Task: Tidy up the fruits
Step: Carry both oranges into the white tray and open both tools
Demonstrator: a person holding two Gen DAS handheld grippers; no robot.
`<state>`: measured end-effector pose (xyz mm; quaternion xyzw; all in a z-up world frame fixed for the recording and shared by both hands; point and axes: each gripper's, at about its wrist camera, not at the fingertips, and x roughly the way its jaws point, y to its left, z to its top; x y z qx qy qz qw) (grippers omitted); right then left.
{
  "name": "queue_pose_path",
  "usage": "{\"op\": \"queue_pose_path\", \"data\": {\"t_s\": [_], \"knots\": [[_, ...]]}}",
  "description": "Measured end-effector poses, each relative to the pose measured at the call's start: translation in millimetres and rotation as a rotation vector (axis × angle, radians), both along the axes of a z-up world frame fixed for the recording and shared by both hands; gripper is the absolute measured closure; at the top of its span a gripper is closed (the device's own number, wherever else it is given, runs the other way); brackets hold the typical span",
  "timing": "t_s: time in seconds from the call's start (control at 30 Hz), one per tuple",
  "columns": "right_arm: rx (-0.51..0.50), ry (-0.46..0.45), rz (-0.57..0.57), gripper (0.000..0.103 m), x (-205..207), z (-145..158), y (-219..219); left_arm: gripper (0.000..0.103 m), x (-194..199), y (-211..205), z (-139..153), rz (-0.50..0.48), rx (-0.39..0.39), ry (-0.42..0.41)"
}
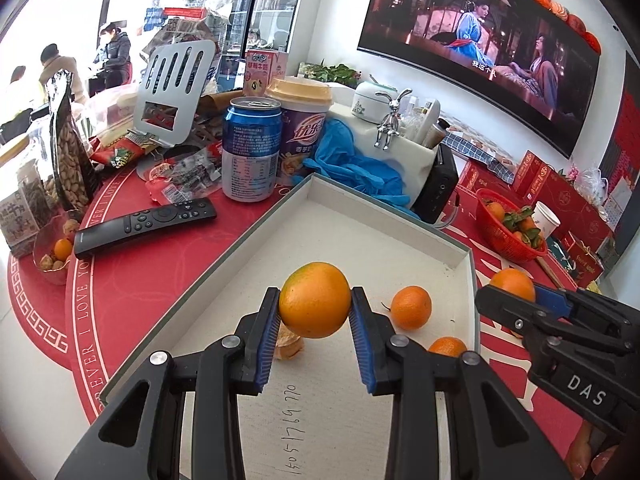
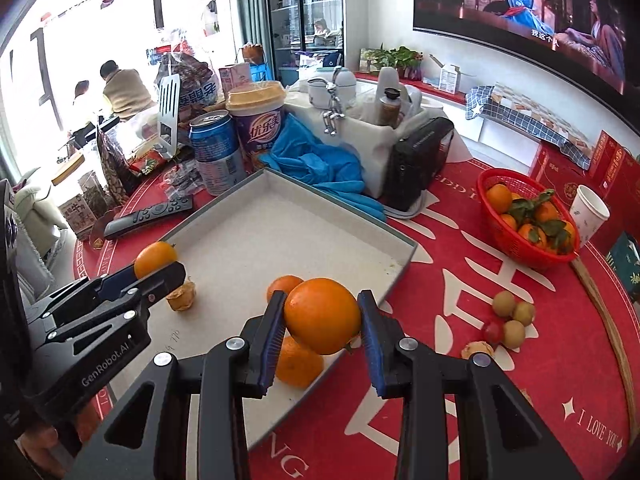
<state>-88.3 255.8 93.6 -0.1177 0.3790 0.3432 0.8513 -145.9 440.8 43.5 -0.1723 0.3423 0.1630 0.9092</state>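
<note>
Orange fruit clamped in left tongs (image 1: 315, 308), held above tray (image 1: 400, 200); right tongs (image 2: 322, 320) likewise pinch second orange (image 2: 322, 316) over tray's 3 o'clock rim. Step, judged: carrying fruit to tray. Next: lower, release beside two mandarins (image 1: 411, 307) there.

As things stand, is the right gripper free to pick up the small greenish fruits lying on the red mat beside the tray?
Probably not yet. The right gripper is shut on an orange, so its fingers are occupied. The greenish fruits lie uncovered on the mat, with nothing in the way once the orange is set down.
</note>
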Motion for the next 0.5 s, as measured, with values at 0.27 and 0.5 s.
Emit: {"op": "queue_pose_path", "data": {"t_s": [0.27, 0.5], "knots": [[-0.028, 0.05, 0.032, 0.066, 4.8, -13.0, 30.9, 0.066, 2.5, 4.5, -10.3, 0.004, -0.011, 0.041], [-0.036, 0.098, 0.025, 0.066, 11.8, -21.6, 35.0, 0.066, 8.4, 3.2, -17.9, -0.011, -0.013, 0.08]]}}
